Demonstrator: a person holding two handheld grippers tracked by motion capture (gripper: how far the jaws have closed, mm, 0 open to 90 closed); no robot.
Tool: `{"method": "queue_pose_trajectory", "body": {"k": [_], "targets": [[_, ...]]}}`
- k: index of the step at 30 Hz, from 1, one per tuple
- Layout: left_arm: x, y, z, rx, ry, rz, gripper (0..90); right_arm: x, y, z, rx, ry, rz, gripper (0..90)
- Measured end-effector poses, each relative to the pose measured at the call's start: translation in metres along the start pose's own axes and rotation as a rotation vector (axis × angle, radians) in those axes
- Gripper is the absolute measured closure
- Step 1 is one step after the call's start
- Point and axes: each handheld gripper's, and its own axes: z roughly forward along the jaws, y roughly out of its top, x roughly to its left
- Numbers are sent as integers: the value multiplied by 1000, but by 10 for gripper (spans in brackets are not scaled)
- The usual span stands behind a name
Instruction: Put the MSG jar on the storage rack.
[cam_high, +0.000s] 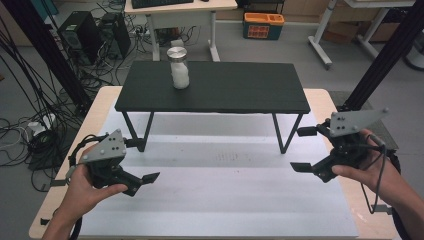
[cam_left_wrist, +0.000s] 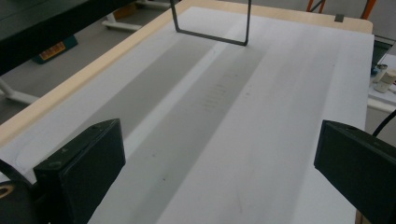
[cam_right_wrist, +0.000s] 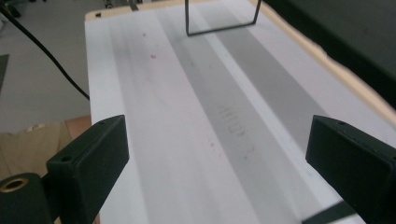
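Observation:
A glass jar (cam_high: 179, 70) with a metal lid and white contents stands upright on the left part of a low black shelf (cam_high: 225, 90). My left gripper (cam_high: 142, 160) hovers over the white mat at the front left, open and holding nothing. My right gripper (cam_high: 303, 149) is held at the front right, beside the shelf's right leg, also open and holding nothing. In the left gripper view the left gripper (cam_left_wrist: 217, 172) has its jaws wide apart over the bare mat. The right gripper view gives the same picture of the right gripper (cam_right_wrist: 219, 163).
The white mat (cam_high: 220, 200) covers a wooden table (cam_high: 100, 100). The shelf stands on thin metal legs (cam_high: 285, 135) that leave a gap beneath it; one leg frame (cam_left_wrist: 212, 35) is ahead of the left gripper, another (cam_right_wrist: 219, 23) ahead of the right. Cables, computers and desks lie beyond.

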Motion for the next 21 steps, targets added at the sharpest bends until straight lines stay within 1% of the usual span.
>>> {"method": "queue_pose_trajectory", "body": {"k": [2,3,5,7,8,9,12,13,15,19,21], "targets": [[0,-1,-1,-5,6,-5,22,2,-5,1,31,-23,7,42],[0,0,-1,-5,8,-6,22,1,-10,2,37,-22,18,46],[0,0,-2,-1,11,-3,22,0,-16,4,45,-24,36,45],[0,0,-2,-4,14,-11,22,-2,-21,5,49,-22,46,45],[0,1,-3,-1,17,-6,22,-2,-23,5,51,-21,53,45],[0,1,-2,1,18,-6,22,-2,-24,6,51,-24,52,45],[1,3,-2,1,23,-4,22,-3,-25,5,53,-27,50,45],[0,3,-2,-1,24,-8,22,-3,-23,5,64,-35,45,41],[1,3,-2,3,26,-3,22,-3,-22,4,66,-44,48,38],[1,2,-2,2,28,-7,22,-4,-21,4,61,-39,44,38],[0,1,-2,0,33,-12,22,-5,-19,6,75,-39,31,37]]}}
